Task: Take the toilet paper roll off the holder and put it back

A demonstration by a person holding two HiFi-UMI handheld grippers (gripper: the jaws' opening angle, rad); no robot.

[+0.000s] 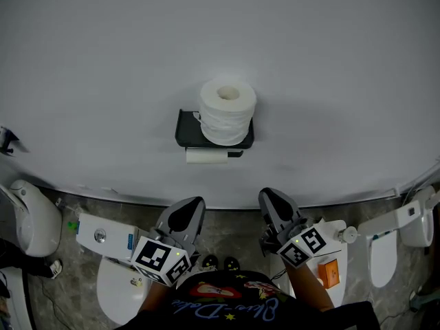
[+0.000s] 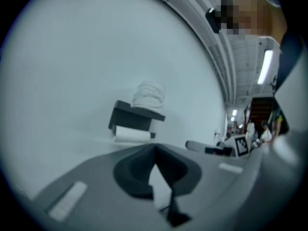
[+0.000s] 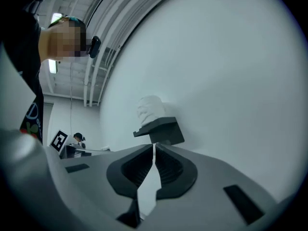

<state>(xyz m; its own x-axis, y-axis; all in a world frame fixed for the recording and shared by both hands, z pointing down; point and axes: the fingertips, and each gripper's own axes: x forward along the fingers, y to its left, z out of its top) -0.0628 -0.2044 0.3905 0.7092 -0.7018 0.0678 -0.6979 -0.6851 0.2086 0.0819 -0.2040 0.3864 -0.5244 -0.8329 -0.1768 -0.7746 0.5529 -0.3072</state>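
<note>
The left gripper (image 1: 187,212) is held low in front of the white wall (image 1: 103,60), its jaws closed together with nothing between them. Up on the wall, the black holder (image 1: 184,133) carries one toilet paper roll (image 1: 227,112) standing upright on its top shelf and a second roll (image 1: 206,156) lying across just beneath. The right gripper (image 1: 275,203) is low too, well apart from the holder, jaws all but touching and empty

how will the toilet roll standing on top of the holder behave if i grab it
Probably soft: the toilet roll has loose, lumpy wraps, so jaws would likely dent it. Likely light, given its hollow core. Standing on end on the narrow holder, it may tip if pushed sideways.
</note>
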